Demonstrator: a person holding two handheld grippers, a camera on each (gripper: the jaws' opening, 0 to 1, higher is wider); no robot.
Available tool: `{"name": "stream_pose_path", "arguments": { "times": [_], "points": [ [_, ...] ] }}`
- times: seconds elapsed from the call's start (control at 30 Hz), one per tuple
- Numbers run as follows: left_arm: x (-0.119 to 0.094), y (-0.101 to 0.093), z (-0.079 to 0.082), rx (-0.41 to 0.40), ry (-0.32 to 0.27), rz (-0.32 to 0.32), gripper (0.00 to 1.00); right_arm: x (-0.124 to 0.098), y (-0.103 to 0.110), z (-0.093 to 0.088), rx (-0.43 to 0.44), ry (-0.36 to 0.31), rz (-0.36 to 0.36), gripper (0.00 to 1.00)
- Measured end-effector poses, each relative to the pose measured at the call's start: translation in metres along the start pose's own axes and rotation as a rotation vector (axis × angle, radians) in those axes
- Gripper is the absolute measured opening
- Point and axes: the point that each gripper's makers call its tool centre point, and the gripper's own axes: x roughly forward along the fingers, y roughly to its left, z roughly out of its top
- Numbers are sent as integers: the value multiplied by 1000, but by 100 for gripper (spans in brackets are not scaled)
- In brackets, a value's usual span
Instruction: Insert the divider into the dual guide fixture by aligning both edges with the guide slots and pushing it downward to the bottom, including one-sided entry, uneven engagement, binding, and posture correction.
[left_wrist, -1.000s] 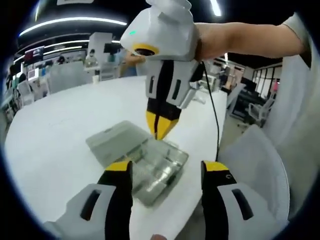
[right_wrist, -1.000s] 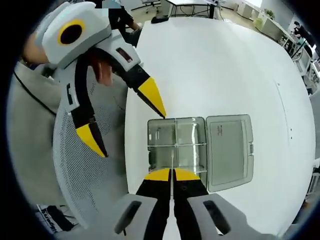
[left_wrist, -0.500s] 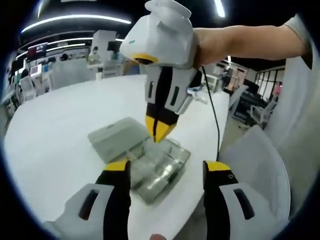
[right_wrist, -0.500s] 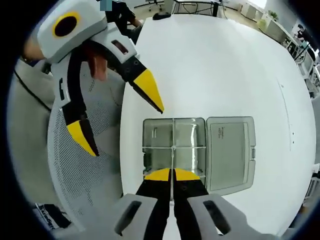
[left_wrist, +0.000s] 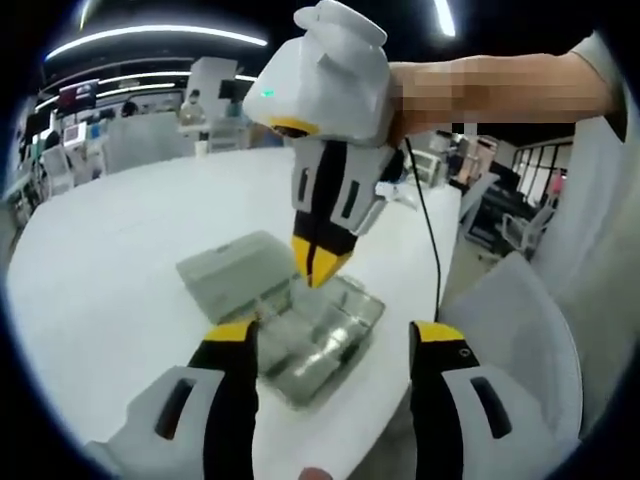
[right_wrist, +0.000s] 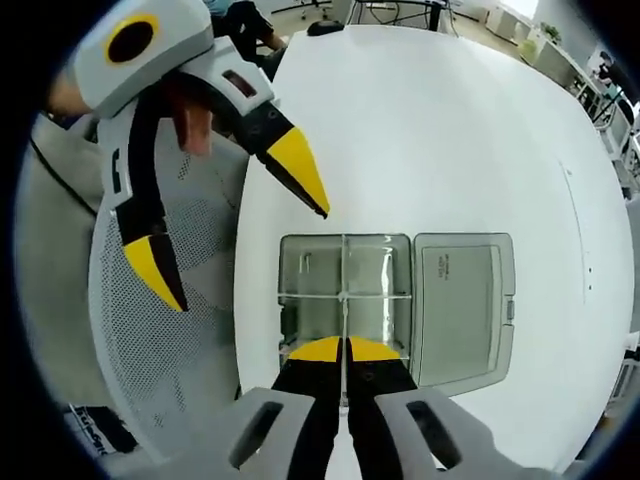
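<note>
divider (right_wrist: 344, 318) pinched in r gripper (right_wrist: 345, 349) over fixture (right_wrist: 345, 290), l gripper (left_wrist: 325, 345) agape

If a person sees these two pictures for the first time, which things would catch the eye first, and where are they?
First is the clear plastic compartment box with its lid opened flat beside it, lying near the edge of the round white table. Straight above it, the right gripper with yellow tips points down, shut on a thin clear divider that stands in the box. The left gripper hangs open beside the table edge, over a white mesh chair.
</note>
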Motion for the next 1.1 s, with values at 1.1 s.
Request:
{"name": "stream_pose_path", "arguments": {
  "times": [1.1],
  "points": [
    [1,-1,0,-6,-1,2,59,5,-1,2,-9,-6,11,0]
  ]
}}
